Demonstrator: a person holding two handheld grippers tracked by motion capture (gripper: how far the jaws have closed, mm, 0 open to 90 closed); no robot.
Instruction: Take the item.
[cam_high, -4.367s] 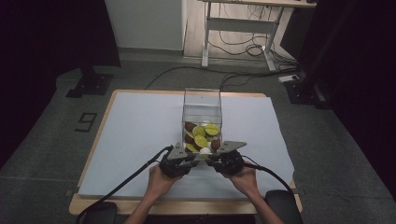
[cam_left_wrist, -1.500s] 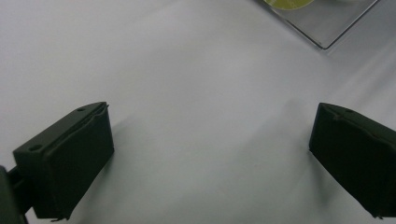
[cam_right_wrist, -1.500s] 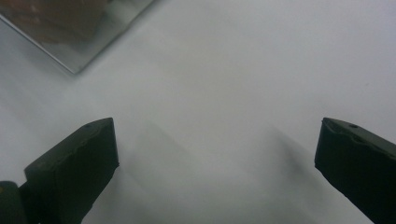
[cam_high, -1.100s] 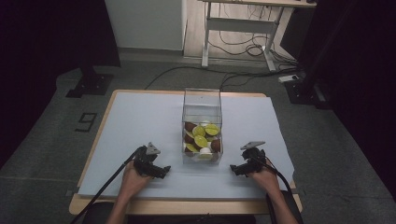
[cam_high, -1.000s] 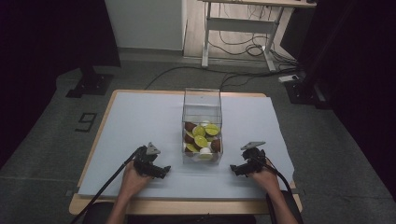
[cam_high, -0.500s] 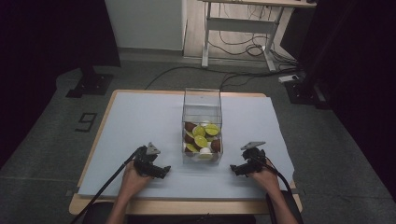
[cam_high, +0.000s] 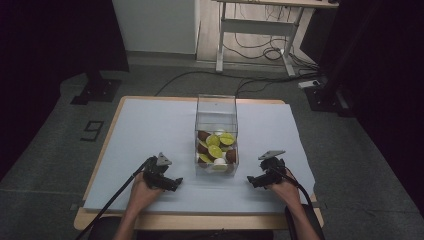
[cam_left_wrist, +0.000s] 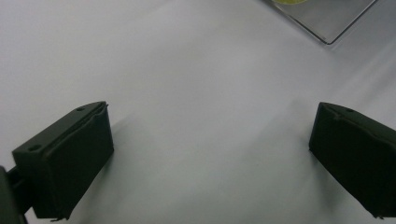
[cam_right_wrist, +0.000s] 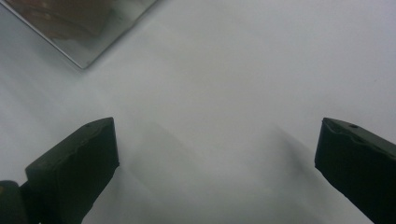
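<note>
While both tools rest apart on the desk, the clear box stands between them, holding cut fruit.

Standing upright near the middle of the pale-covered desk, the tall transparent box has its lower part filled with lime-green slices, dark brown pieces and something white at the near wall. To its left, the left tool lies low on the desk in the person's left hand, jaws spread wide and gripping nothing; a box corner shows beyond them. To the right of the box, the right tool, held in the right hand, is likewise wide open and empty, another box corner ahead.
</note>
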